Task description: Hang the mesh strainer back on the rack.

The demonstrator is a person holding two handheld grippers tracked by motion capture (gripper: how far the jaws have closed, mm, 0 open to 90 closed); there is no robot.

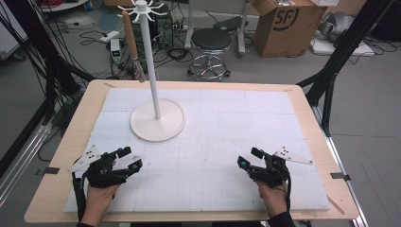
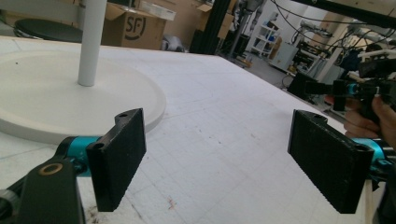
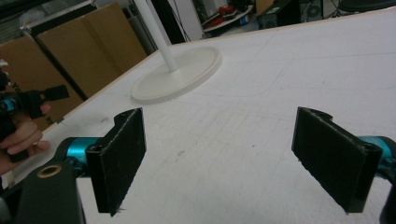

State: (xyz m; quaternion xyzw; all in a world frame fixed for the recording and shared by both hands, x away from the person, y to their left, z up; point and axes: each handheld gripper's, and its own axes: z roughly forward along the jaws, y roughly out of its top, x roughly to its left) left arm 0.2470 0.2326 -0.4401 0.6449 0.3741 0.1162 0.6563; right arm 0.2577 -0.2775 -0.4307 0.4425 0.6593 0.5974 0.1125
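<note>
Two claws, left claw [image 1: 129, 159] and right claw [image 1: 249, 158], gape wide, flanking one white stand [image 1: 157, 121].

From my seat at the controls, the white mat [image 1: 246, 137] gives me open passage across its whole middle and right side, from the near edge to the far edge. Between my left gripper [image 1: 130, 158] and my right gripper [image 1: 247, 158], both with jaws spread wide on nothing, the surface lies bare. The one obstacle is the white stand [image 1: 157, 124] at far left: its broad round base sits on the mat, and its upright pole [image 1: 150, 56] rises tall, with a brush [image 1: 131, 42] hanging from the hooks on top, left of the pole.
</note>
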